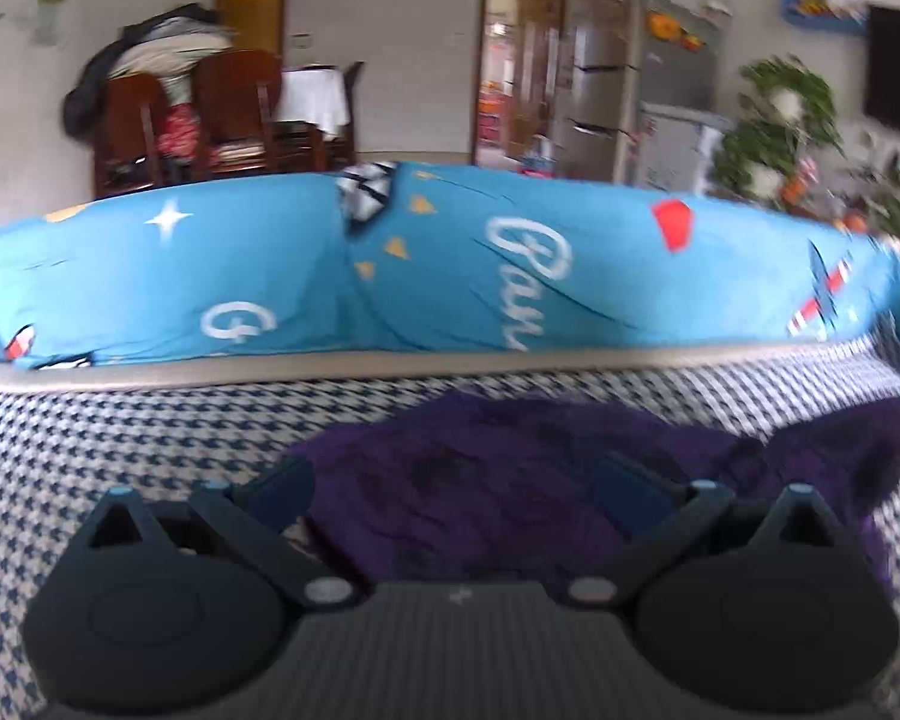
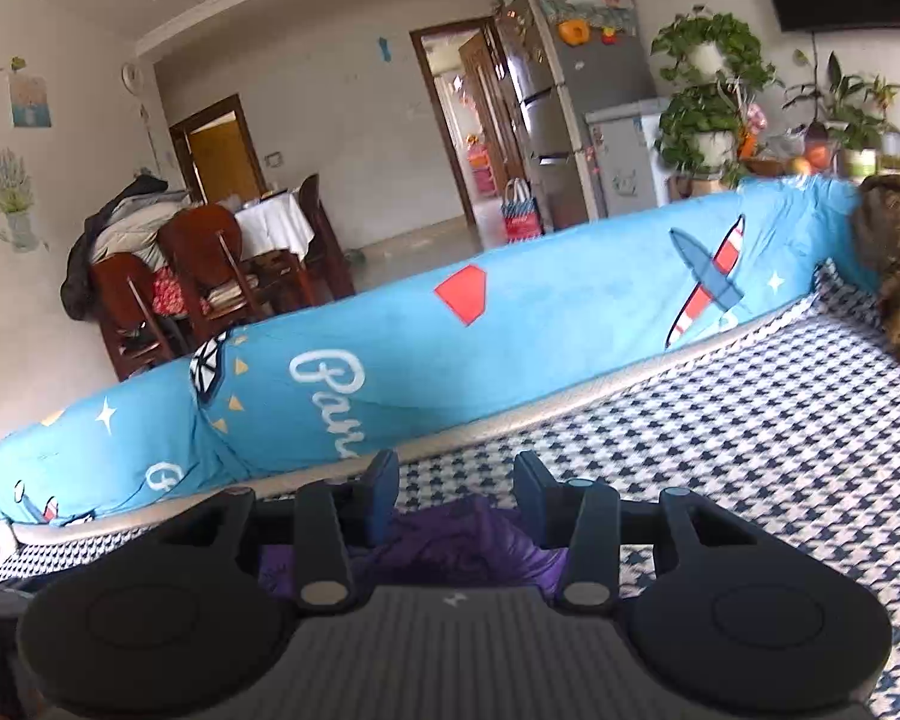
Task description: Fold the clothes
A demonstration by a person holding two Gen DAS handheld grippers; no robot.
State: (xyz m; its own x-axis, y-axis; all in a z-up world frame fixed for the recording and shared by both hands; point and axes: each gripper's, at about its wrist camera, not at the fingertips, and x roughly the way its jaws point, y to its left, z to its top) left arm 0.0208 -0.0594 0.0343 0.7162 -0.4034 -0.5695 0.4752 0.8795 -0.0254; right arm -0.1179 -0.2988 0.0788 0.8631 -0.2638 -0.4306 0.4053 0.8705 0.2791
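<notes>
Now spread crumpled on the houndstooth cover [image 1: 120, 432], purple garment [image 1: 510, 480], long axis running side to side, directly beneath and ahead of left gripper [image 1: 456, 480], jaws wide, empty; close under right gripper [image 2: 456, 498], jaws partly parted, cloth below, seemingly ungripped.

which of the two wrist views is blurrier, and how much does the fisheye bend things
Left wrist view: motion-smeared, worst at the right edge around the plants, and the purple garment is soft. Right wrist view: crisp, with the houndstooth cover sharp. Both views bow the blue printed bolster into an arc.
</notes>
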